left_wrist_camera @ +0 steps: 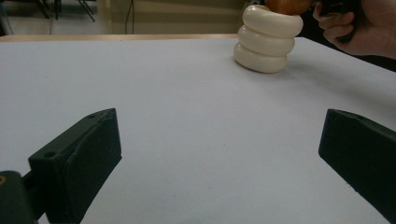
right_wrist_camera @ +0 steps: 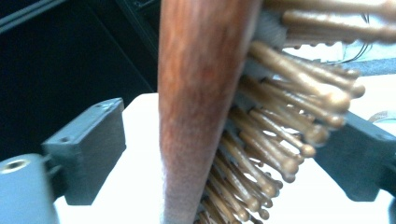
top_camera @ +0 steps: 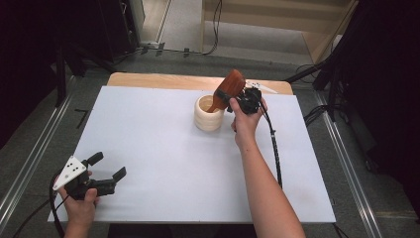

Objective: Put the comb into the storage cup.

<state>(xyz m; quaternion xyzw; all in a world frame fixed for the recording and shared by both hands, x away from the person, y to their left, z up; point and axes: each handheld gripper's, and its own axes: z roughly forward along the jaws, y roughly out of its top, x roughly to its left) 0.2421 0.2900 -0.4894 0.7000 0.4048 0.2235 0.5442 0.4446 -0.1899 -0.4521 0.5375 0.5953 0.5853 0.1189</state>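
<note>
Wooden hairbrush (top_camera: 229, 89) between the spread right claw (top_camera: 236, 100), forearm outstretched above the cup (top_camera: 208, 113).

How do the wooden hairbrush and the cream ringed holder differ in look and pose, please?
The hairbrush is dark reddish-brown wood; the holder is pale cream. The hairbrush leans tilted, handle down inside the holder, while the holder stands upright on the white table. The hairbrush has a flat back with wooden pins; the holder is three stacked rounded rings. Both sit at the table's far side.
</note>
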